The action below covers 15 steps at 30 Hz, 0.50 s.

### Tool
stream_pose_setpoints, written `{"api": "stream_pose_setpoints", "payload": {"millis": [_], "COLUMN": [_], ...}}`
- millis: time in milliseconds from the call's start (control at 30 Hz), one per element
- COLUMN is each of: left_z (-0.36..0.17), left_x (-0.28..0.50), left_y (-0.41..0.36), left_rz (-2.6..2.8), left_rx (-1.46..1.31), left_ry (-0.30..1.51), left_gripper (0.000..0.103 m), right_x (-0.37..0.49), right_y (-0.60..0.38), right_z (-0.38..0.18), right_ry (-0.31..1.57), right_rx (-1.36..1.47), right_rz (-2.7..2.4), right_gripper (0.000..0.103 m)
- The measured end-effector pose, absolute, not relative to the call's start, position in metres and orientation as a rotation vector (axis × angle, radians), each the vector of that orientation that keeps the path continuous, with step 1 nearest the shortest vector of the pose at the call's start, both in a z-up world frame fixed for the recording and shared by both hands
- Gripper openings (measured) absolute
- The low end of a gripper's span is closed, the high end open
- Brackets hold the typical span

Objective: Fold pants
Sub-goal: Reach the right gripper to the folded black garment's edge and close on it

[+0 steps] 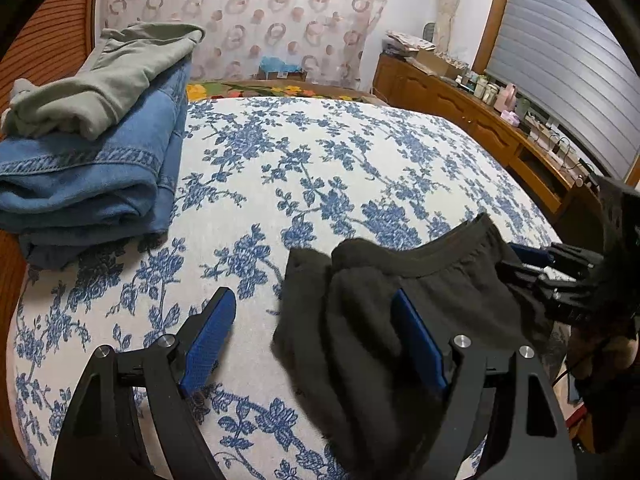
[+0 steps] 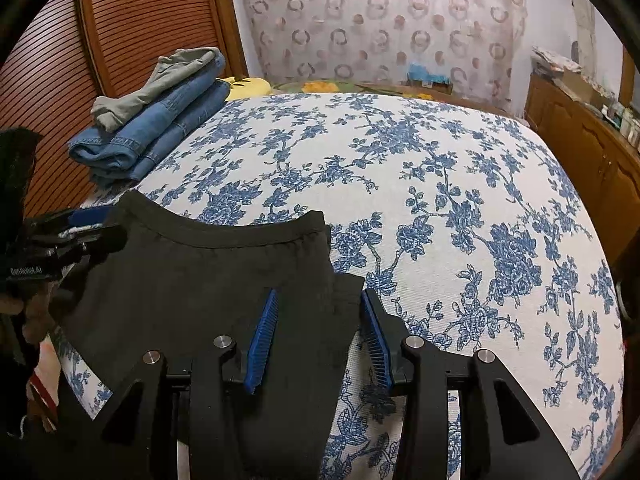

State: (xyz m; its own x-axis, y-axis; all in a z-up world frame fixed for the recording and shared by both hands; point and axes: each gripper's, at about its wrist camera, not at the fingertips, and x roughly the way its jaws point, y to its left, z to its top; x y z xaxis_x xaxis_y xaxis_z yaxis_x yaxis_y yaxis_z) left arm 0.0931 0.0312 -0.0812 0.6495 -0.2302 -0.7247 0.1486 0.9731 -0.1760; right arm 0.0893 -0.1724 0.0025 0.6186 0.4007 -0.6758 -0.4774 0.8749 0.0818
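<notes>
The black, soft-knit pants with the ribbed elastic waistband point(image 2: 224, 236) lie bunched at the near edge of the bed's white bedspread with blue flowers point(image 2: 440, 160), waistband spread between both tools, probably to draw it flat. The left gripper point(image 1: 316, 328) stands wide, cloth against only one pad, gripping nothing; the right gripper point(image 2: 320, 320) straddles a corner fold, its blue pads not visibly pinching. The folded blue jeans under a grey-green garment point(image 1: 92, 152) sit well apart, seemingly to keep finished work clear.

Left tool point(image 1: 316, 334) tilts downward, jaws wide; right tool point(image 2: 318, 334) tilts downward too, jaws half-spread around black cloth.
</notes>
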Motion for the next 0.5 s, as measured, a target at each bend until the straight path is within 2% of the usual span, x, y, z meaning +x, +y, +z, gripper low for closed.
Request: {"api": "stream_pose_setpoints", "payload": {"millis": [167,267,333,500], "left_z": [-0.076,-0.078,-0.082,-0.090], "left_x": [0.098,0.100,0.101,0.101], "left_y": [0.030,0.029,0.028,0.028], "left_rz": [-0.247,-0.255,-0.266,-0.264], "left_rx": [-0.118,-0.118,-0.120,-0.119], "left_ry": [0.827,0.837,0.849,0.869], "left_gripper": [0.080,0.068,0.057,0.054], "right_x": [0.088,0.087,0.086,0.085], "right_y": [-0.175,-0.175,-0.174,-0.175], "right_z": [0.001,0.000,0.001,0.000], "right_ry": [0.742,0.737,0.734,0.731], "right_rx": [-0.106,-0.111,-0.113,-0.117], "right_rz": [0.514,0.514,0.514,0.517], "right_gripper": [0.044,0.044,0.044,0.044]}}
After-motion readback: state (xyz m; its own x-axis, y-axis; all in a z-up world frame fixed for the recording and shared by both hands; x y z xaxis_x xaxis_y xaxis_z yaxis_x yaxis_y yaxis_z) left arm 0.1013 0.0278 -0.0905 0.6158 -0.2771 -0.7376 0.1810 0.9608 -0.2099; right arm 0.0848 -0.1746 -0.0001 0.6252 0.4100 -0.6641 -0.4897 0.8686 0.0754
